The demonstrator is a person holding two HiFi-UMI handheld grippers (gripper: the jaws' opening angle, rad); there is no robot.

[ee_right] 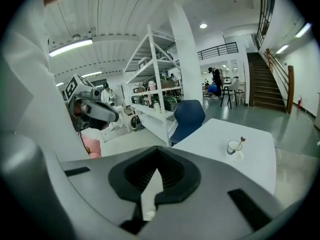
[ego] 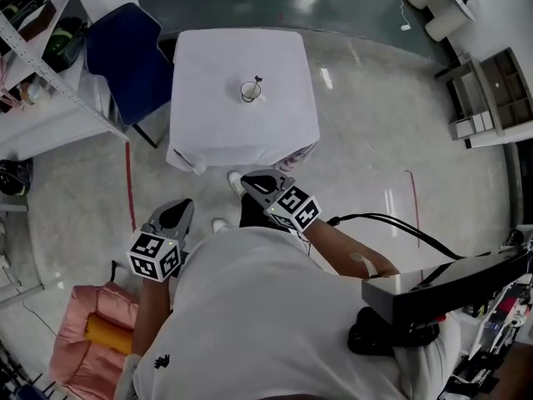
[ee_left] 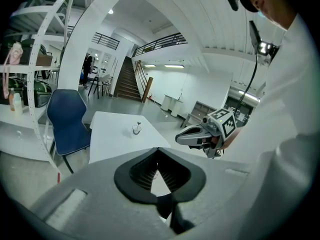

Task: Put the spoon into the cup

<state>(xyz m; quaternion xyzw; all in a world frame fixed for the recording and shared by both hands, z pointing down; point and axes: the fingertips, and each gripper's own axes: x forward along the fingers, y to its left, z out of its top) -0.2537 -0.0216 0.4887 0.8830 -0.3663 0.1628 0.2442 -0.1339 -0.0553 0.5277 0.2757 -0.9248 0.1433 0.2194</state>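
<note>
A small white cup (ego: 250, 92) stands near the middle of a table with a white cloth (ego: 216, 132), and a spoon (ego: 258, 80) stands in it with its handle sticking out. Both grippers are held well short of the table, close to the person's body. My left gripper (ego: 177, 214) is shut and empty. My right gripper (ego: 261, 184) is shut and empty too. In the left gripper view the cup (ee_left: 136, 129) shows far off beyond the left gripper (ee_left: 159, 176). In the right gripper view the cup (ee_right: 233, 146) and spoon (ee_right: 242, 140) lie far beyond the right gripper (ee_right: 156, 176).
A blue chair (ego: 125, 52) stands at the table's left side, next to white shelving (ego: 33, 73). A pink cushion (ego: 87, 340) lies on the floor at lower left. A black device (ego: 433, 290) with a cable sits at lower right. Cabinets (ego: 500, 90) line the right wall.
</note>
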